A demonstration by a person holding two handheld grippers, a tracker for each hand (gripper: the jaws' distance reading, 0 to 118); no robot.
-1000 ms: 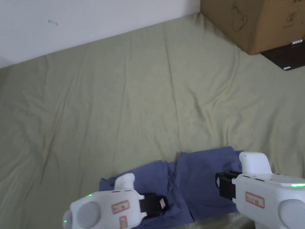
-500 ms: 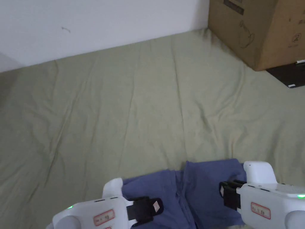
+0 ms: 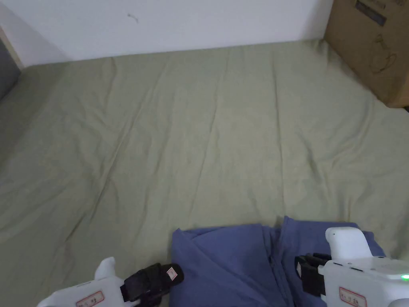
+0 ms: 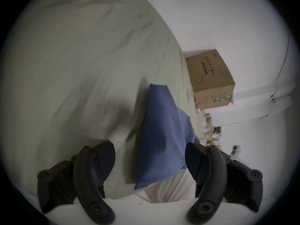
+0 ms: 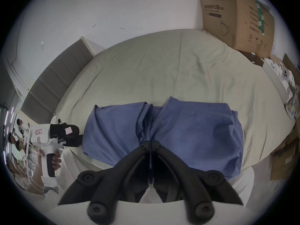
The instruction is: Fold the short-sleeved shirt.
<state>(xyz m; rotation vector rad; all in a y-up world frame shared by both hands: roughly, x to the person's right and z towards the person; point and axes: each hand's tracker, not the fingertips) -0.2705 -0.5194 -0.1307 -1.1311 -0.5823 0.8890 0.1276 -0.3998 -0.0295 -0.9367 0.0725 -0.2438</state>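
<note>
A blue short-sleeved shirt (image 3: 235,260) lies folded at the near edge of a green bed sheet (image 3: 199,132), with both sides turned in to a middle seam (image 5: 146,123). My right gripper (image 5: 150,143) is shut on the shirt's fabric at that seam, near the front edge; in the head view it sits on the shirt's right half (image 3: 303,268). My left gripper (image 4: 150,157) is open, with nothing between its jaws, just left of the shirt's left edge (image 3: 175,272). From the left gripper view the shirt (image 4: 159,131) lies ahead.
A big cardboard box (image 3: 371,44) stands on the bed's far right corner. A white wall (image 3: 179,20) runs behind the bed. A grey padded headboard (image 5: 53,85) is at the left. A hand (image 5: 56,158) holds the left gripper's handle. People stand far off at the left (image 5: 13,139).
My left gripper has come off the shirt and moved left, off its edge. The head camera has swung left, so the box slid right. My right gripper stays on the shirt.
</note>
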